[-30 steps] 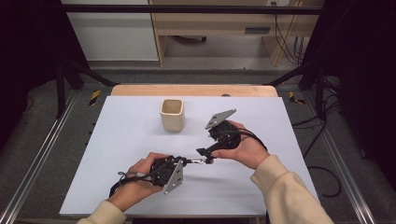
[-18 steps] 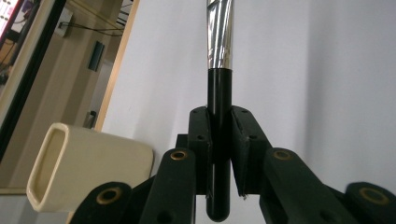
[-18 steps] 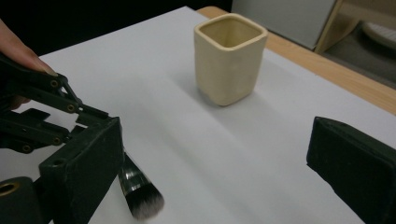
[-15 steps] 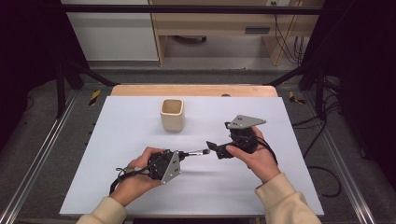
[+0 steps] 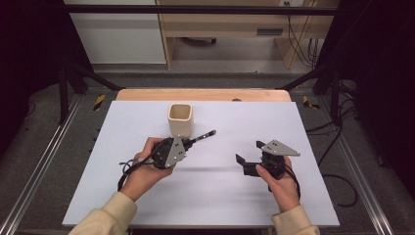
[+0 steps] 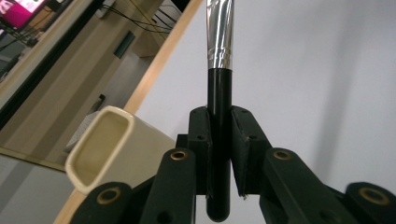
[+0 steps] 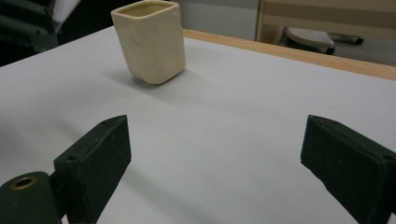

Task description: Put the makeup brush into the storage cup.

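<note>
Black-handled brush (image 5: 200, 137) clamped between the pads of the left gripper (image 5: 169, 151), silver ferrule pointing ahead of the jaws and up to the right. Cream ceramic cup (image 5: 180, 119) upright just beyond that gripper, a little left of the brush tip, apart from it. Further right, well clear of the brush, right gripper (image 5: 248, 157) low over the white table (image 5: 313, 161), jaws spread wide after a slight closing, nothing between them.

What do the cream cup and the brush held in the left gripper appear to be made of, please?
Cup: probably glazed ceramic; thick rounded walls, slightly uneven satin cream surface. Brush: glossy black handle, plastic or lacquered wood, with a mirror-bright ferrule, likely metal.
</note>
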`<state>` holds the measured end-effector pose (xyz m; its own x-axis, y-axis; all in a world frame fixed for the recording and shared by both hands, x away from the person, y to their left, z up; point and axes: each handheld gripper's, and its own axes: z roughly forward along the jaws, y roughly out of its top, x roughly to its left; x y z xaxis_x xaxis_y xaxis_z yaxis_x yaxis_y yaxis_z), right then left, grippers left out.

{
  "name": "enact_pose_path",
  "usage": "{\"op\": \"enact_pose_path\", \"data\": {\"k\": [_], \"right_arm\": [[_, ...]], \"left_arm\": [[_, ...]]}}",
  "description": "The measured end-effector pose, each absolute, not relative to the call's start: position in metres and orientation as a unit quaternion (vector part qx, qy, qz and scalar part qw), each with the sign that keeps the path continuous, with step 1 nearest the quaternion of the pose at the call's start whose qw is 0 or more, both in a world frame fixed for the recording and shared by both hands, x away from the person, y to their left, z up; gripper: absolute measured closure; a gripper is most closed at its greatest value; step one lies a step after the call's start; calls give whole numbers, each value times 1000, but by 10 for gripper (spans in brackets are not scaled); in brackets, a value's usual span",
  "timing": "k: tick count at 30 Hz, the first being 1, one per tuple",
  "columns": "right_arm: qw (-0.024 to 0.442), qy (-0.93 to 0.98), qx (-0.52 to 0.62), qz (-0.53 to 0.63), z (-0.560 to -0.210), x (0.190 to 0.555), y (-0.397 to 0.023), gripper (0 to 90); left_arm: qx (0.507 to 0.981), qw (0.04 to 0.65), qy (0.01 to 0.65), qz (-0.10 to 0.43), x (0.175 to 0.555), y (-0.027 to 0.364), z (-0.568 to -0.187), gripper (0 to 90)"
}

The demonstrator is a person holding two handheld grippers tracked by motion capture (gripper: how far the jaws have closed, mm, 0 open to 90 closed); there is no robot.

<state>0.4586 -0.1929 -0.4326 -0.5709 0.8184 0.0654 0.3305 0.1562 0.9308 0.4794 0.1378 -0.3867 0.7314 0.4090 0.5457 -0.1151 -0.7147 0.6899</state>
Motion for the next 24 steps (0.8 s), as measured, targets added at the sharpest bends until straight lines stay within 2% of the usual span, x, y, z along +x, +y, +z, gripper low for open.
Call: {"op": "enact_pose_path", "data": {"k": [8, 12, 24], "right_arm": [[264, 689, 422, 527, -441, 453, -203, 65], [248, 675, 436, 541, -444, 453, -199, 54], [293, 709, 418, 486, -455, 455, -194, 55]], "left_arm": [[836, 390, 121, 367, 487, 148, -364, 787], [829, 398, 134, 370, 491, 154, -357, 787], [800, 434, 185, 371, 511, 162, -335, 788]]}}
